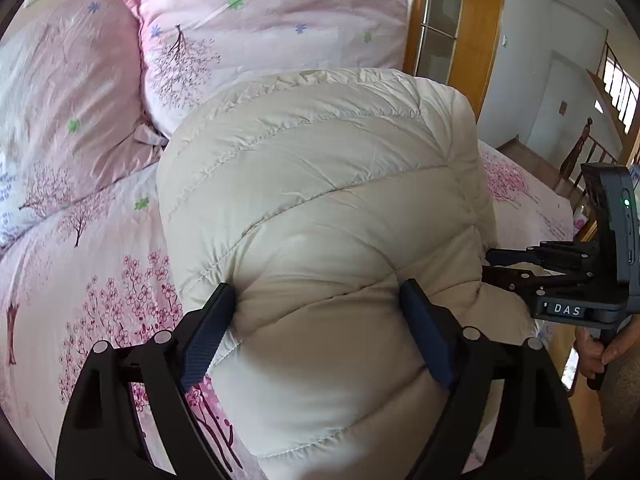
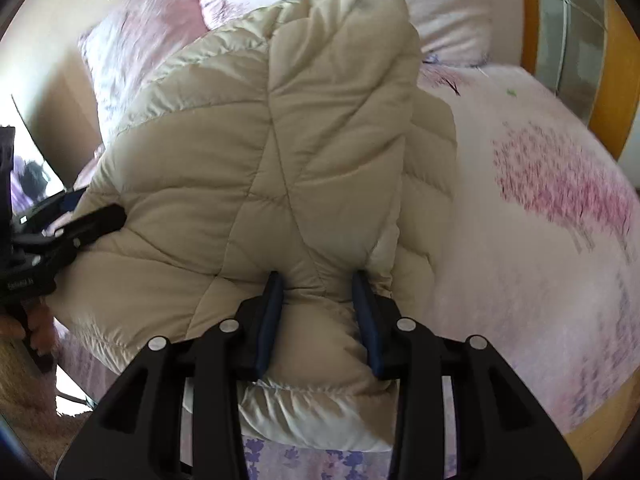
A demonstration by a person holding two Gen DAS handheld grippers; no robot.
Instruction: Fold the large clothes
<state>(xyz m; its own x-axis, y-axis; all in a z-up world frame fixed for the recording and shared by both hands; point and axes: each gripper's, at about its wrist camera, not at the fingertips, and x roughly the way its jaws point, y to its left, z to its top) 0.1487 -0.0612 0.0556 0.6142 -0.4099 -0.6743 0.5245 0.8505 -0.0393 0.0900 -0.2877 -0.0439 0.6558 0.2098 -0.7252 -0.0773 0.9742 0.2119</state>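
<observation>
A cream quilted down jacket (image 1: 320,208) lies bunched and doubled over on the pink floral bed; it also shows in the right wrist view (image 2: 256,168). My left gripper (image 1: 316,300) is closed on a thick fold at its near edge, the puffy cloth squeezed between the blue pads. My right gripper (image 2: 318,280) grips another thick fold of the same jacket. The right gripper also appears in the left wrist view (image 1: 516,264), biting the jacket's right edge. The left gripper shows at the left of the right wrist view (image 2: 100,220).
The bed sheet (image 1: 80,280) is pink with blossom trees. Two matching pillows (image 1: 256,32) lie behind the jacket. A wooden door frame (image 1: 476,40) stands at the far right, with a stair railing beyond. The bed's edge (image 2: 580,420) is at right.
</observation>
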